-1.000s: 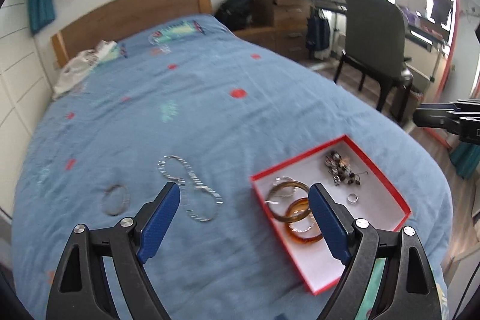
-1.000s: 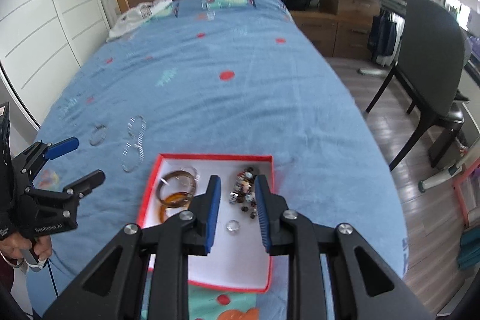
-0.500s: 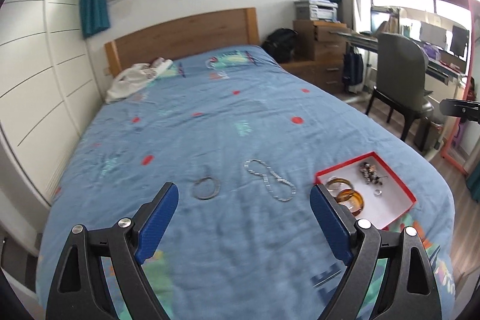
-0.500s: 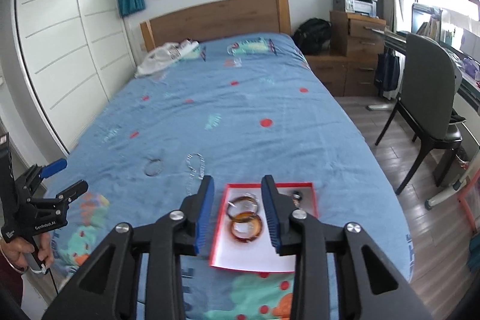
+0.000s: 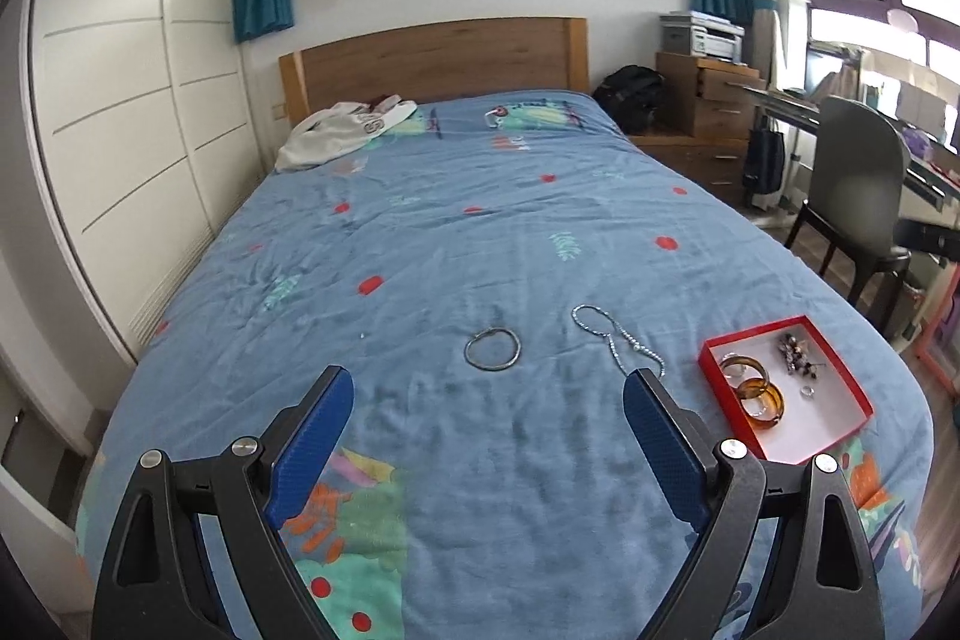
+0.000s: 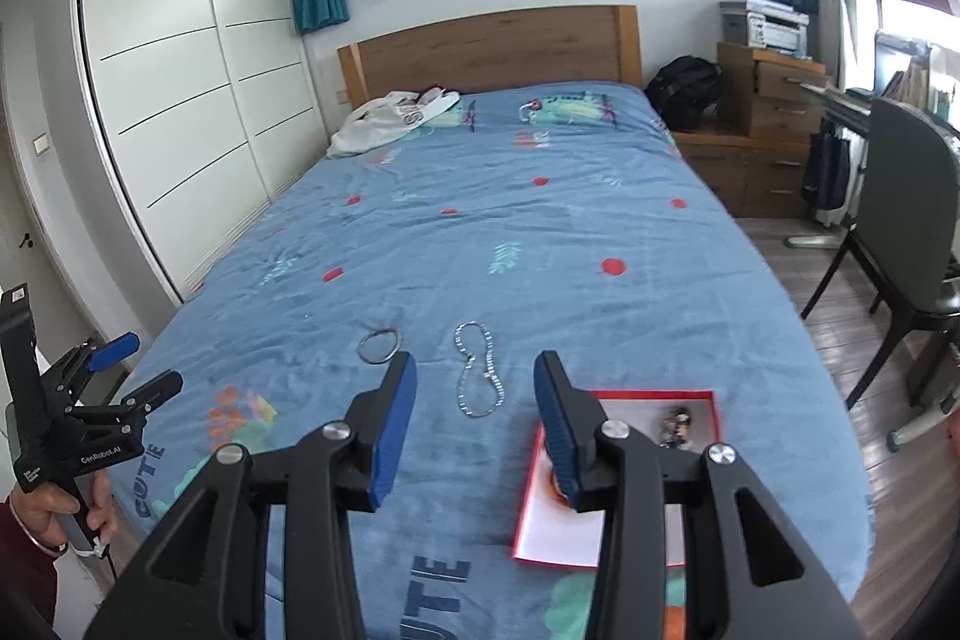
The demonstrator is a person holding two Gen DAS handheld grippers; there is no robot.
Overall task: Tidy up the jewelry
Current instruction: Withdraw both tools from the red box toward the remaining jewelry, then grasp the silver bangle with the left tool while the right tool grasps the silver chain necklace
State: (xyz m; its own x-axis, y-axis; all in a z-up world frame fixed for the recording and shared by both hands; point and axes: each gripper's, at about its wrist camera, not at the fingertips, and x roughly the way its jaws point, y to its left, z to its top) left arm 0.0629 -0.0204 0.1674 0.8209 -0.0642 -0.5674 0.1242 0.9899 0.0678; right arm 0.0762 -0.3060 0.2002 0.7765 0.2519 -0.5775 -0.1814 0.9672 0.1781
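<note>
A red box (image 5: 757,331) with a white floor lies on the blue bedspread near the foot of the bed. In it are amber bangles (image 5: 759,393), a dark beaded piece (image 5: 795,359) and a small ring (image 5: 808,390). A silver bangle (image 5: 492,349) and a silver chain (image 5: 612,340) lie loose on the cover left of the box. My left gripper (image 5: 487,388) hangs open and wide above the cover, short of the bangle, holding nothing. My right gripper (image 6: 475,367) hovers over the chain (image 6: 477,370) and the box's left edge (image 6: 600,532). Its jaws are opening with nothing between them.
The bed's foot edge runs just below the box. A white garment (image 5: 342,130) lies by the wooden headboard. White wardrobe doors (image 5: 120,148) line the left side. On the right stand a dark chair (image 5: 858,196), drawers (image 5: 708,106) and a backpack (image 5: 630,91). A hand (image 6: 72,508) holds the left gripper.
Both grippers have drawn back and up from the box, so the whole bed shows. The left one shifted left, away from the box. The right jaws have spread wider.
</note>
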